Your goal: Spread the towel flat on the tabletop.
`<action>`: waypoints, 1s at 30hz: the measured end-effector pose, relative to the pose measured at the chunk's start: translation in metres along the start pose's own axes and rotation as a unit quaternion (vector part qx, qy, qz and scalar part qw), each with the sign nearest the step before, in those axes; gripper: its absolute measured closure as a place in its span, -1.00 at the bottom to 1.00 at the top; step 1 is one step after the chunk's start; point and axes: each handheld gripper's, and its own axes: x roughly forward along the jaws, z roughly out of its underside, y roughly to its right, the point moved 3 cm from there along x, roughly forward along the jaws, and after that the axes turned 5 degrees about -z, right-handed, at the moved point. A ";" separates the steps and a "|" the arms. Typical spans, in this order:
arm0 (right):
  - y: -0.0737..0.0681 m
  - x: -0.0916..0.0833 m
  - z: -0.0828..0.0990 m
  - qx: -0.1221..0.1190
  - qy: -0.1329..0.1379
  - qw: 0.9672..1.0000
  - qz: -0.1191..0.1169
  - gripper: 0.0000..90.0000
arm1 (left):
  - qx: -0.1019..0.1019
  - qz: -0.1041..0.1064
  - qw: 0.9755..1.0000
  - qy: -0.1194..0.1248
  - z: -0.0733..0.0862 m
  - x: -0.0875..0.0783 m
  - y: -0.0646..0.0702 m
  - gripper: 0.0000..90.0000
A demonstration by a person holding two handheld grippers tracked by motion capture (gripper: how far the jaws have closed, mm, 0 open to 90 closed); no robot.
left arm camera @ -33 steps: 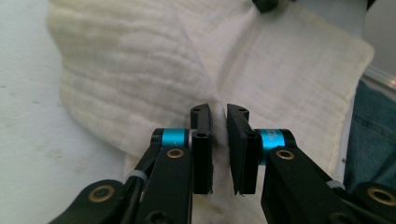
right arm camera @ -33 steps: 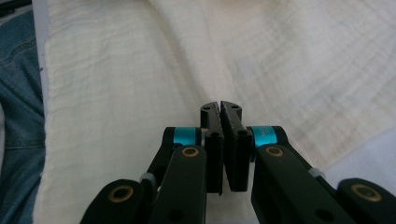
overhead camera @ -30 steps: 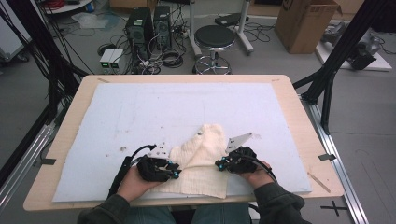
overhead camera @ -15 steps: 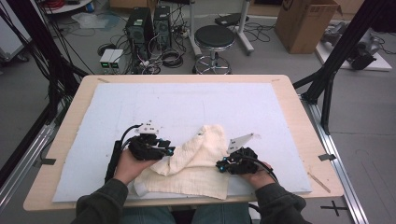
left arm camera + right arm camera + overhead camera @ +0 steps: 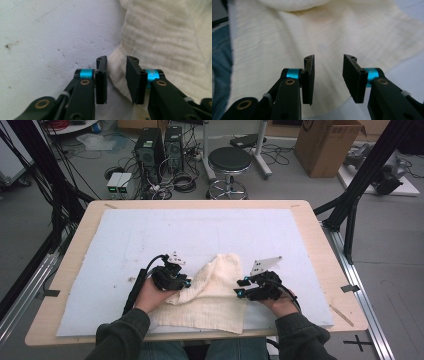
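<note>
A cream cloth point(image 5: 215, 290) lies partly folded on the pale foam mat point(image 5: 200, 230), its upper part bunched into a hump. My left gripper point(image 5: 186, 282) sits at the cloth's left edge. In the left gripper view its jaws point(image 5: 116, 60) have just been closing; a fold edge of the cloth point(image 5: 162, 37) lies in the gap, and the pads do not press on it. My right gripper point(image 5: 240, 287) rests at the cloth's right side. In the right gripper view its jaws point(image 5: 328, 58) have just been opening and stand apart above the flat cloth point(image 5: 287, 32), with nothing between them.
The mat covers a wooden table point(image 5: 325, 245); the cloth's front edge lies near the person's side. Beyond the table stand a black stool point(image 5: 229, 160), computer towers point(image 5: 160, 145) with cables, and a cardboard box point(image 5: 327, 145). Black frame posts point(image 5: 350, 215) flank the table.
The left hand has moved away from the person's side, then slightly right, along the cloth's left edge, uncovering the cloth's front left corner. The right hand has stayed in place.
</note>
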 end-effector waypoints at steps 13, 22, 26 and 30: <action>0.075 0.020 -0.030 0.069 0.008 0.993 0.094 0.25 | 0.001 -0.018 0.999 0.037 -0.002 -0.011 -0.011 0.94; 0.093 0.039 -0.033 0.085 -0.015 0.990 0.110 0.45 | -0.040 -0.053 0.995 0.075 0.000 -0.028 -0.044 0.94; 0.095 0.040 -0.032 0.087 -0.018 0.992 0.094 0.86 | -0.070 -0.066 0.992 0.088 0.002 -0.032 -0.063 0.94; 0.097 0.036 -0.036 0.083 -0.024 0.991 0.105 0.92 | -0.110 -0.075 0.985 0.111 0.005 -0.031 -0.085 0.94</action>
